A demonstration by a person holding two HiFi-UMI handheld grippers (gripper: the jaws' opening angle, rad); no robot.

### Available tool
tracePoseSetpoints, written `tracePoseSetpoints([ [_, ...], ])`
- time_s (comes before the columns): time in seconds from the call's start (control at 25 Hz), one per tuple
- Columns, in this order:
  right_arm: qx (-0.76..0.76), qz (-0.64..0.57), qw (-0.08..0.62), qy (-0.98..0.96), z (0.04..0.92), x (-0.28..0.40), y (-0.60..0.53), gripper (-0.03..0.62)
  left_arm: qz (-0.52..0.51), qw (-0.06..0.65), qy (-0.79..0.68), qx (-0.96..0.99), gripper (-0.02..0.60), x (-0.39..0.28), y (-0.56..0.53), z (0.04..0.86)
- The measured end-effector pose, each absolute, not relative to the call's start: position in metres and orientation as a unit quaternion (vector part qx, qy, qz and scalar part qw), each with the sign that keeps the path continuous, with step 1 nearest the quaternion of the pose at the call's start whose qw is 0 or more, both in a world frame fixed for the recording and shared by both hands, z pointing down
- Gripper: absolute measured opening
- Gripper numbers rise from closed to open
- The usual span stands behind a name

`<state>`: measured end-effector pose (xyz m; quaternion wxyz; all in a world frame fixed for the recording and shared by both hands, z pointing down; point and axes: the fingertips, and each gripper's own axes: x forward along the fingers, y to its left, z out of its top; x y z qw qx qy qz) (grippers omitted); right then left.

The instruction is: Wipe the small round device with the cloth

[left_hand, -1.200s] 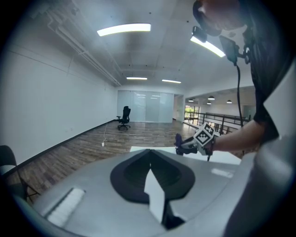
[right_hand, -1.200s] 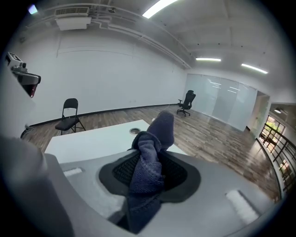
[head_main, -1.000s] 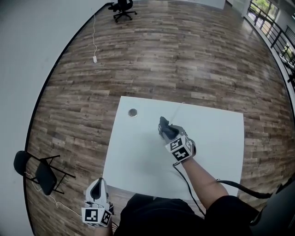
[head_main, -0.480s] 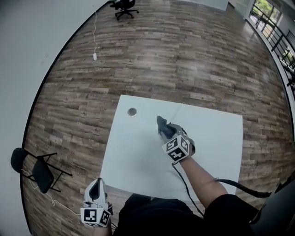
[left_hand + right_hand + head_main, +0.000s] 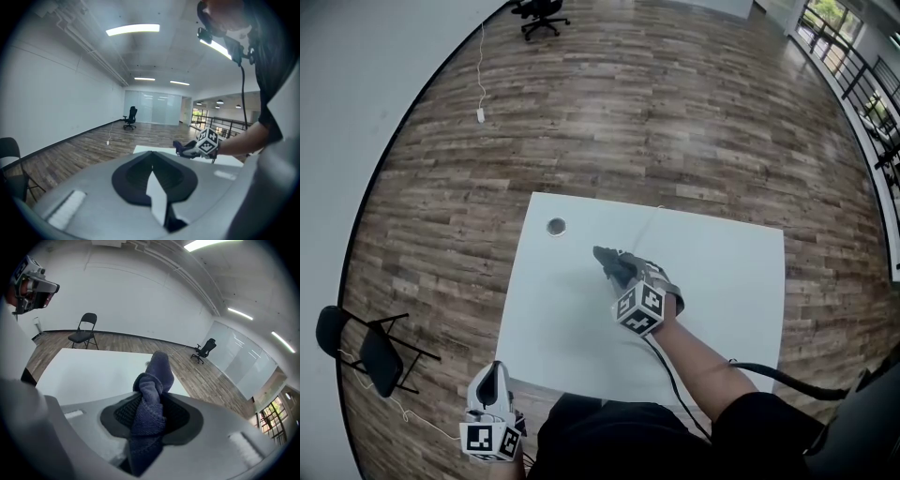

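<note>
Ribbed dark-blue cloth [image 5: 151, 399] bunched, clamped in right gripper [image 5: 607, 264] mid-frame over smooth white table [image 5: 731, 272], small round grey device [image 5: 556, 226] upper left, apart, left gripper [image 5: 494, 375] closed empty, lower left.

The small round device [image 5: 556, 226] lies near the table's [image 5: 731, 281] far left corner. The right gripper [image 5: 606, 262] with the cloth [image 5: 152, 399] is over the middle, and the left gripper [image 5: 494, 372] is off the near edge.

One table [image 5: 722, 272], one cloth [image 5: 150, 399], one round device [image 5: 556, 226], two chairs [image 5: 375, 352] [image 5: 534, 11], two grippers [image 5: 494, 375] [image 5: 619, 270]
</note>
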<state>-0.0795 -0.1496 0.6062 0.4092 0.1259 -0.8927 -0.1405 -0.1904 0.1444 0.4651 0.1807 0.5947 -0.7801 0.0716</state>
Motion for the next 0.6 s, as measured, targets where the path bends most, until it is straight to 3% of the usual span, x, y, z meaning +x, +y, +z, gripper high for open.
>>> tracePoseSetpoints([
  [0.2, 0.095, -0.109, 0.410, -0.900, 0.622, -0.087, -0.130, 0.123, 0.078, 0.180, -0.778, 0.597, 0.003, -0.188, 0.146, 0.465],
  [0.44, 0.041, -0.007, 0.477, -0.878, 0.696, -0.063, -0.093, 0.124, 0.084, 0.179, -0.782, 0.591, 0.005, -0.186, 0.154, 0.461],
  [0.6, 0.057, -0.016, 0.430, -0.901, 0.668, -0.064, -0.094, 0.124, 0.084, 0.183, -0.786, 0.585, 0.005, -0.190, 0.159, 0.462],
])
